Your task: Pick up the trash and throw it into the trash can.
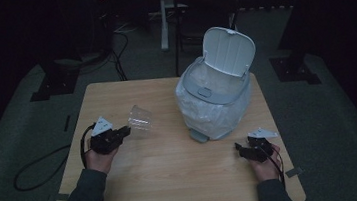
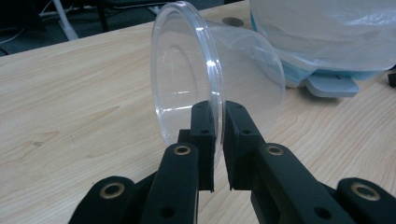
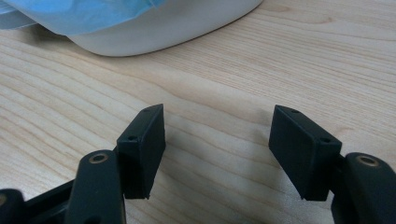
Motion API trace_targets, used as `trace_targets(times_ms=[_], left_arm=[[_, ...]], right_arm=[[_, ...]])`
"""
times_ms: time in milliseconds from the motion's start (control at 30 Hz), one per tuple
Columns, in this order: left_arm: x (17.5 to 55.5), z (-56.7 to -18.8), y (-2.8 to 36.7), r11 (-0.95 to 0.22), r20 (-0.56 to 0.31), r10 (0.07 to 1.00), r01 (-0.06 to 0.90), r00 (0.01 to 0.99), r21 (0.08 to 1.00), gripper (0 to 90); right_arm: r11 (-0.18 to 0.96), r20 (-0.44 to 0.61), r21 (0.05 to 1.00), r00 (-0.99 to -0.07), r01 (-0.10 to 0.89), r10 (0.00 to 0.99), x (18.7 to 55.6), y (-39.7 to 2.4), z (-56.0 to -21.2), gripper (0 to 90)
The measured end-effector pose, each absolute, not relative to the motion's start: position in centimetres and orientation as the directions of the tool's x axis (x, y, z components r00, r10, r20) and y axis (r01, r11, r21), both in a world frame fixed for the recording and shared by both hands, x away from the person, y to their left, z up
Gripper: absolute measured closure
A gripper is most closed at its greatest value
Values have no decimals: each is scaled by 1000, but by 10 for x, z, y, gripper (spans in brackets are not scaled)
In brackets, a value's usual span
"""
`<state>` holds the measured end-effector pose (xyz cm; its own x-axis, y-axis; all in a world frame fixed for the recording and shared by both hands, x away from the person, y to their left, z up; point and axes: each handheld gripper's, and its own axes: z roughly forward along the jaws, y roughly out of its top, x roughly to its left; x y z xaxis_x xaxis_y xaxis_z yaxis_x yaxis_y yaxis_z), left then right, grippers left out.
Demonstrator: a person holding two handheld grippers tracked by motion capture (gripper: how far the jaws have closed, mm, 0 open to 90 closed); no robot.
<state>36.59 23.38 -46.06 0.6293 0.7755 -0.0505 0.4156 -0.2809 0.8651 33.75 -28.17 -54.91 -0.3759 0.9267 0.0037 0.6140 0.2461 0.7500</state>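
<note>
Left of centre in the high view, your left gripper (image 1: 125,131) pinches the clear cup (image 1: 140,119) by its rim; the open-lidded bin (image 1: 215,99) probably awaits it; your right gripper (image 1: 242,150) idles, jaws spread.

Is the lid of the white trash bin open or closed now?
Open. The lid stands raised behind the trash bin, and the bag-lined opening under it is exposed.
</note>
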Motion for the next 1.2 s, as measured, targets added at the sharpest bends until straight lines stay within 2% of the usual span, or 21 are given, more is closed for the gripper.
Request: trace_targets(times_ms=[1200], left_arm=[[381, -422, 223, -282, -26, 754, 358, 657, 890, 844]], right_arm=[[247, 4, 749, -376, 615, 926, 338, -281, -549, 343]])
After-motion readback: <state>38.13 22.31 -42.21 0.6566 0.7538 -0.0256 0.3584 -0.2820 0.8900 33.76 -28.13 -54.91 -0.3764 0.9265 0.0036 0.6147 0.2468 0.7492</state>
